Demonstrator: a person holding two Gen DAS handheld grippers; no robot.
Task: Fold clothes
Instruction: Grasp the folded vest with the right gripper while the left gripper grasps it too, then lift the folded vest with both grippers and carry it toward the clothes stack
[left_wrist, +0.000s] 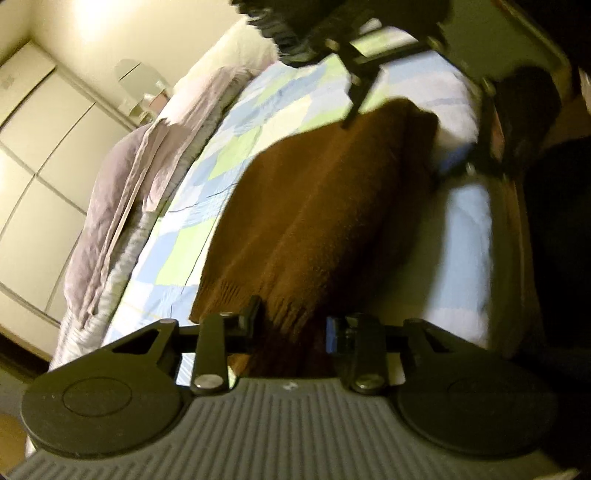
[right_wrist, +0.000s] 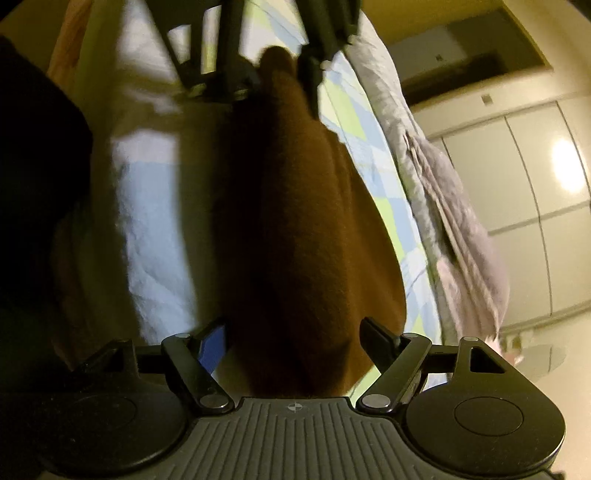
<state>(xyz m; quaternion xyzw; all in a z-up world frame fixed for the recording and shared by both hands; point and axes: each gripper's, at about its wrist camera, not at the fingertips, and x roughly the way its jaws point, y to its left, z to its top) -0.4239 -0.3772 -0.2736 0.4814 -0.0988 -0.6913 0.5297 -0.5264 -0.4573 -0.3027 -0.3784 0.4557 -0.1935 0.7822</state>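
Note:
A brown knitted sweater (left_wrist: 317, 221) lies lengthwise on the patchwork quilt (left_wrist: 236, 122), stretched between my two grippers, which face each other. The left gripper (left_wrist: 293, 323) is shut on its ribbed hem, with fabric bunched between the fingers. It appears again at the top of the right wrist view, where the left gripper (right_wrist: 280, 81) pinches the far end of the sweater (right_wrist: 303, 236). The right gripper (right_wrist: 293, 341) stands wide open, its fingers straddling the thick near end. In the left wrist view the right gripper (left_wrist: 402, 144) spans that end; both views are blurred.
Grey-lilac bedding (left_wrist: 122, 192) is piled along the quilt's far side beside a white wardrobe (left_wrist: 44, 155). The same bedding (right_wrist: 454, 206) and wardrobe doors (right_wrist: 524, 206) show in the right view. Dark clothing of the person (left_wrist: 557, 240) stands at the bed's near edge.

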